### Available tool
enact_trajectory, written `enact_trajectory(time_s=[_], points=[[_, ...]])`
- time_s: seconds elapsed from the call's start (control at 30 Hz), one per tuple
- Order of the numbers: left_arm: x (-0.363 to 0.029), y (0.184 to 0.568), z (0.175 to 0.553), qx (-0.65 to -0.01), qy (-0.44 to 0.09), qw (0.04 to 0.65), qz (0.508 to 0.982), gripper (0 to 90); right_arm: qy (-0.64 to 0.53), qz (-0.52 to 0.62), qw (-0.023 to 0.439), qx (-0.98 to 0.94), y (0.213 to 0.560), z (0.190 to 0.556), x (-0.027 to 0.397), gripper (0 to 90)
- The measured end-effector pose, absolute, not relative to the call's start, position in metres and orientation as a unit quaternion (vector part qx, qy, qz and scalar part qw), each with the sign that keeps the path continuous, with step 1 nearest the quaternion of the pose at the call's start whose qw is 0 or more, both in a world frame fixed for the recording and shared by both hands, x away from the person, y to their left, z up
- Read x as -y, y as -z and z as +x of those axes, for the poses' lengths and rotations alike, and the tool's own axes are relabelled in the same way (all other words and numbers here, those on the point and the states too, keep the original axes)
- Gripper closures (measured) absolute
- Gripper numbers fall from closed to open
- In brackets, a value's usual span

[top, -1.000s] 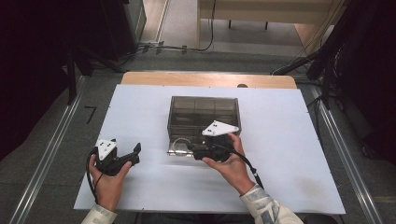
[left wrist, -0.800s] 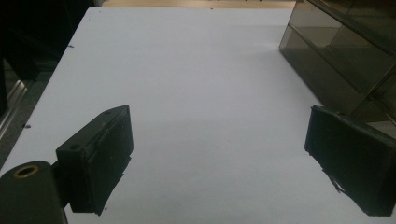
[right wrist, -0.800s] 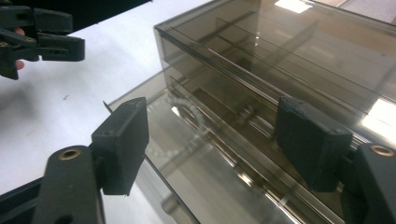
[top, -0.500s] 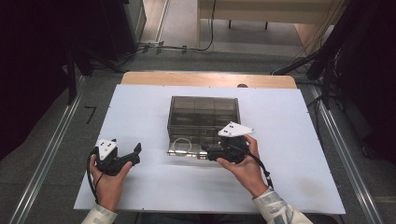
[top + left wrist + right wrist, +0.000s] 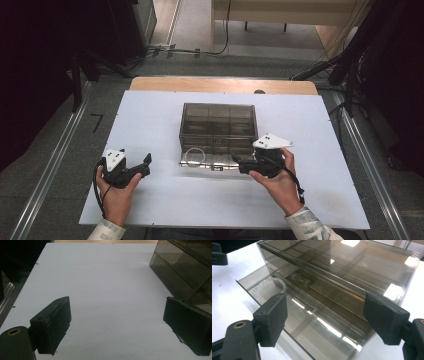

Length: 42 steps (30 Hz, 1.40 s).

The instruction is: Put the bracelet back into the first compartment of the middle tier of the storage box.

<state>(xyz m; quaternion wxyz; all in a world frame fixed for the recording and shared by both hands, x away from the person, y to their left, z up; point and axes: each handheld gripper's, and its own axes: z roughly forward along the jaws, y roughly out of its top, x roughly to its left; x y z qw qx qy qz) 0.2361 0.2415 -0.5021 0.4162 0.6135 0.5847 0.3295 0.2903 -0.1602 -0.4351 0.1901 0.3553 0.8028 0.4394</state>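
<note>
Right gripper [image 5: 239, 165] sits at the pulled-out drawer [image 5: 210, 159] of the smoked-plastic box [image 5: 218, 125] mid-worktop [image 5: 150, 120], its jaws wide and just been opening, nothing pinched; left gripper [image 5: 146, 165] waits well apart, jaws wide and empty. Best to push the drawer squarely, I'd say; inside lies a pale beaded bracelet [image 5: 265, 288].

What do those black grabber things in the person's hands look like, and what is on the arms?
Each hand holds a chunky black gripper: the left gripper and the right gripper. Both end in two flat, blocky black jaws and carry a pale three-cornered plate with small dark dots on top. A black cable loops from each past the wrist. The sleeves are light with a faint pattern.
</note>
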Motion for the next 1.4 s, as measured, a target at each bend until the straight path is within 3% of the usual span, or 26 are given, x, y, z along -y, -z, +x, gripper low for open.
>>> enact_trajectory(time_s=[1.4], points=[[-0.241, 0.503, 0.237, -0.585, -0.330, 0.414, 0.614, 8.4, -0.383, 0.470, 0.230, -0.761, 0.465, 0.288, 0.275, 17.4]])
